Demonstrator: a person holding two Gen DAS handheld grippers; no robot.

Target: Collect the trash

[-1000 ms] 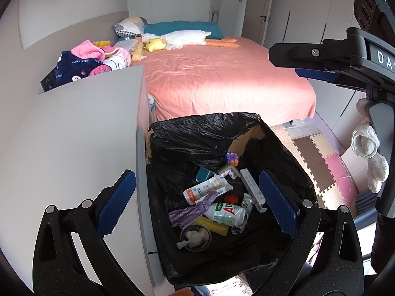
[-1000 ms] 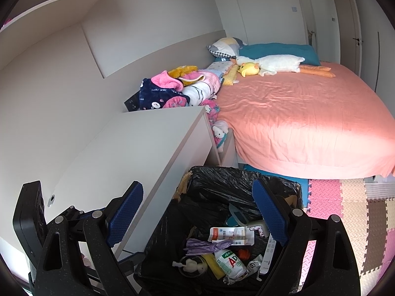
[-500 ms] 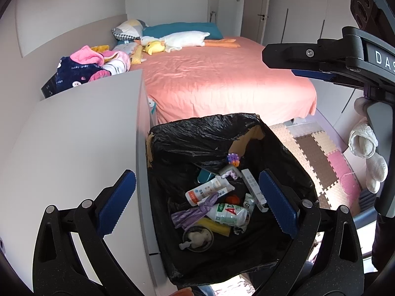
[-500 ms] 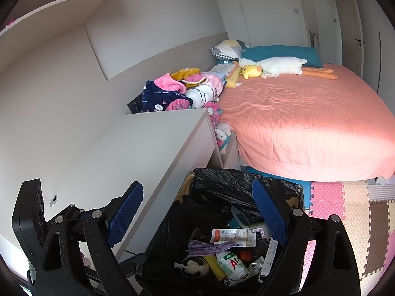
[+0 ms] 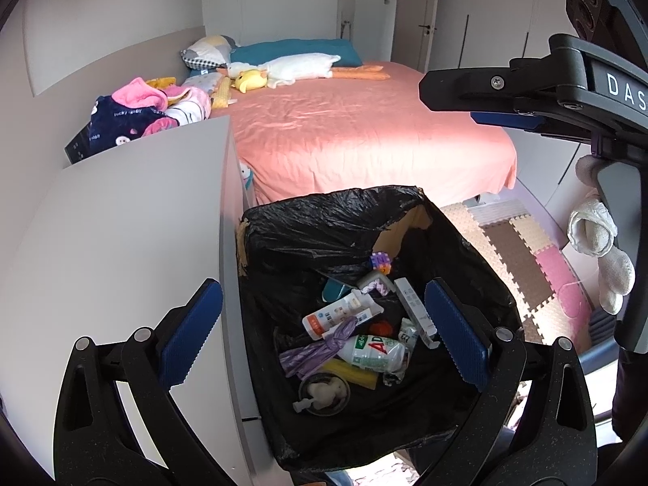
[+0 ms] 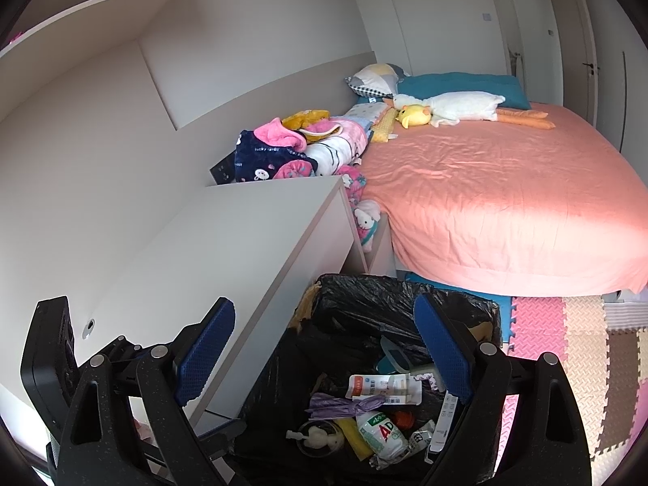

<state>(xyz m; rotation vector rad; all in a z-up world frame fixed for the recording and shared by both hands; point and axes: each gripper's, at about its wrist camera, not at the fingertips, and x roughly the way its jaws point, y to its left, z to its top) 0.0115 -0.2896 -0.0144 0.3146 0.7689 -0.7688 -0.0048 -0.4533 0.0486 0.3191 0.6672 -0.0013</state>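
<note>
- Two grippers hang over a bin lined with a black bag (image 5: pixel 324 218), both pointing down into it.
- The left gripper (image 5: pixel 324 332) has its blue pads spread wide with nothing between them.
- The right gripper (image 6: pixel 324 348) is likewise spread wide and empty; in the left wrist view its black frame crosses the upper right.
- Trash lies at the bottom of the bag: a white tube (image 5: pixel 340 316), a crumpled purple wrapper (image 5: pixel 320 348), a white bottle with red letters (image 5: pixel 372 350), a flat white box (image 5: pixel 413 308), a yellow strip and a small round cup (image 5: pixel 324 393).
- The bin stands just beside a white desk (image 5: pixel 121 243), at the foot of a bed with a pink cover (image 5: pixel 364 133).
- Foam mats (image 6: pixel 567 344) cover the floor to its right.
</note>
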